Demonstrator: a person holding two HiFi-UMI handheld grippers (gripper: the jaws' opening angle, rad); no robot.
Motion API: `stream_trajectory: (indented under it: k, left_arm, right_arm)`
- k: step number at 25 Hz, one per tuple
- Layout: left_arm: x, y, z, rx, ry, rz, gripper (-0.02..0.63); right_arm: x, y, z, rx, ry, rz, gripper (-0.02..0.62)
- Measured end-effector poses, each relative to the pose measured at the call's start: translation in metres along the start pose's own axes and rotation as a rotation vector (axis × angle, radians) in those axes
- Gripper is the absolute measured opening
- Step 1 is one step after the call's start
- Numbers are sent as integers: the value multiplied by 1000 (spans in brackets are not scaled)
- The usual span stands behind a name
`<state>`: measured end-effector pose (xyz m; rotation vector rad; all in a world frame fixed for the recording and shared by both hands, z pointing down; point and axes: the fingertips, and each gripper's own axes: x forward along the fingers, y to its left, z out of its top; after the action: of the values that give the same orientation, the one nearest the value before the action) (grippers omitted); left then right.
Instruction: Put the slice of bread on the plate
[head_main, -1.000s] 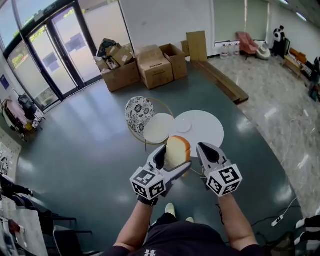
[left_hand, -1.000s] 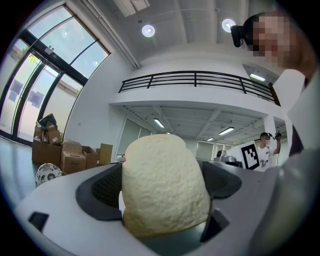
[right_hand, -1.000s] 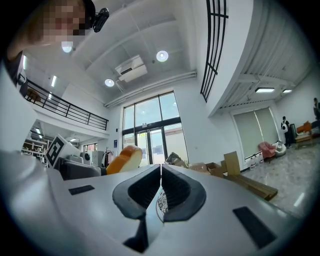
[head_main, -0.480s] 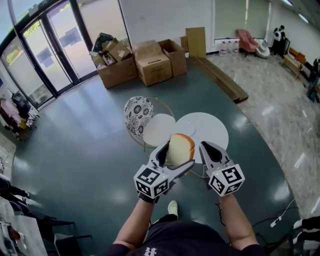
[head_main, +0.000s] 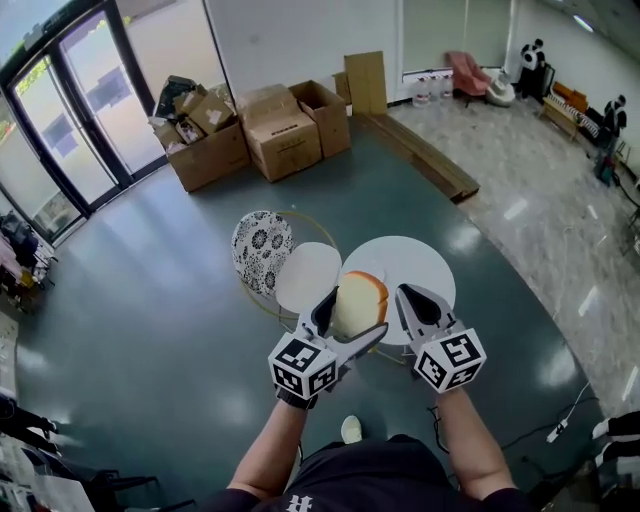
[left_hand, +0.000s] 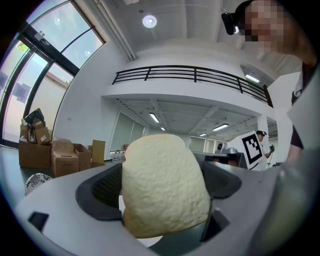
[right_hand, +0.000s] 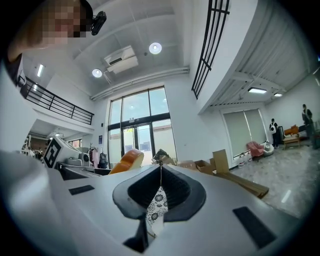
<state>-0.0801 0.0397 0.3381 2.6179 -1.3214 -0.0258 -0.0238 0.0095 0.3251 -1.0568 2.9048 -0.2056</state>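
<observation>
Right gripper (right_hand: 160, 170), fingers together, empty.

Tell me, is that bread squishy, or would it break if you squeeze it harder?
Probably squishy: the slice of bread has a rough, spongy face, so a harder squeeze would likely dent it, not snap it. It seems light and fairly firm, since it sticks out past the left gripper's jaws without drooping. That rough face probably resists slipping.

One bread slice (head_main: 360, 298), two grippers (head_main: 352, 318) (head_main: 405, 294).
</observation>
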Motion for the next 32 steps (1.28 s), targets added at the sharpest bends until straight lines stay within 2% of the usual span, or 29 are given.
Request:
stream_trajectory:
  k: [11,18,32]
  left_arm:
    - [47,32,1,4,36,-26,509]
    - [83,77,-4,-7,56,23,509]
    - [182,152,-26,-53,108,142,509]
  right_arm:
    - [31,-45,3,24,-2,-42,6]
    - [84,-80,-3,46,9,12,8]
    - [167,-181,-24,78,73,98,6]
